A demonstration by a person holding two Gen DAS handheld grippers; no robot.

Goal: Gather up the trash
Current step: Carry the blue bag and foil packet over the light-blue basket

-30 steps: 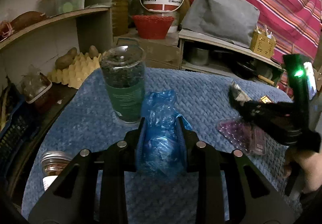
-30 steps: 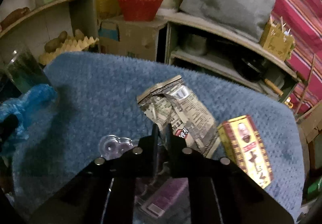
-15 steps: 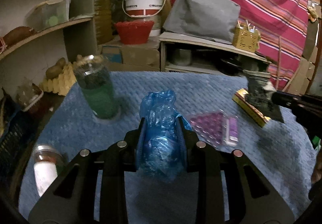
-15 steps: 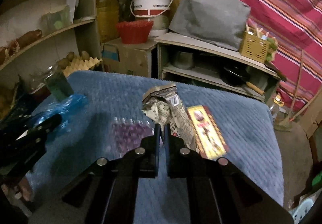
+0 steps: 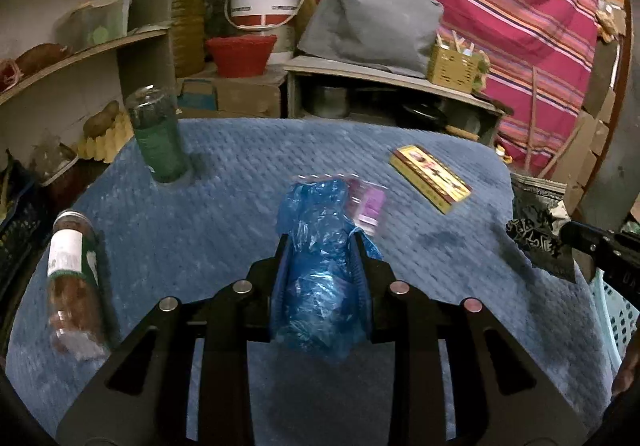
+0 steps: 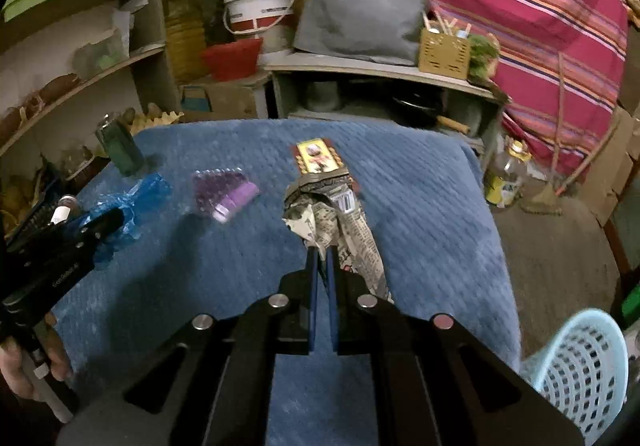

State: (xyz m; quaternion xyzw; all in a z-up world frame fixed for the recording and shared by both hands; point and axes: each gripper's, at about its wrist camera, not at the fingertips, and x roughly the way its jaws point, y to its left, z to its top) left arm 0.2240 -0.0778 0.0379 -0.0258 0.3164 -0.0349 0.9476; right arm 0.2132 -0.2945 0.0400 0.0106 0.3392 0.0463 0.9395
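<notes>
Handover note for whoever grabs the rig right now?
Left gripper: shut on blue bag, held above the table.
Right gripper: shut on printed wrapper, also lifted.
Basket: on the floor off the table's right edge; nothing seen going in yet.
Still on the table: purple packet, yellow box.
Glass and jar at the left; whether they count as trash is unclear.
Next, probably: drop both held items in the basket, then fetch the rest.

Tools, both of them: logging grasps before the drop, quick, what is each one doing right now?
Left tool: closed on the blue plastic bag.
Right tool: closed on the printed wrapper.
</notes>
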